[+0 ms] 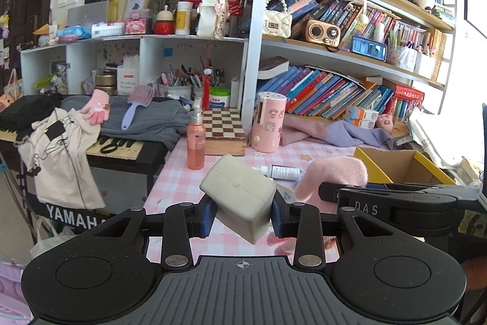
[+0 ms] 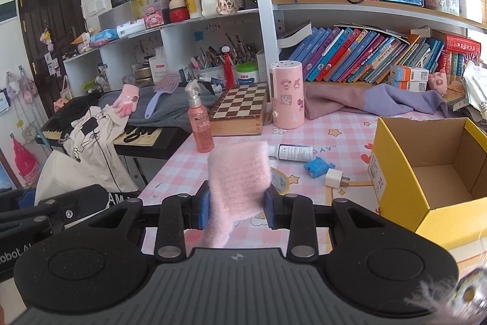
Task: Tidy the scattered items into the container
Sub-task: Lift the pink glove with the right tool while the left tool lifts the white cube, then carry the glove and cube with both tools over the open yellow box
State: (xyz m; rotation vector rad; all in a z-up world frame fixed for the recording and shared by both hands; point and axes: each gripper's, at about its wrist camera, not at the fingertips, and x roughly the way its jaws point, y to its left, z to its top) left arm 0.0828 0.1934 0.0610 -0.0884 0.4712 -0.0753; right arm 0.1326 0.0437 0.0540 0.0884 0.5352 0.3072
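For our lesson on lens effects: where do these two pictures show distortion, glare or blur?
Left wrist view: shelves bow into curves, window at right washes out white. Right wrist view: door leans, pink fuzz at the bottom corner is blurred.

Your left gripper (image 1: pixel 240 218) held the case (image 1: pixel 240 197) above the table's (image 2: pixel 182 169) near edge, with your right gripper (image 2: pixel 236 212) and its fuzzy cloth (image 2: pixel 237 181) just to its right. Beyond them lay the small bottle (image 2: pixel 293 153) on its side, the spray bottle (image 2: pixel 199 124) standing farther left. The open box (image 2: pixel 432 169) sat at the right, with the plug (image 2: pixel 334 177) and clip (image 2: pixel 318 166) just left of it.
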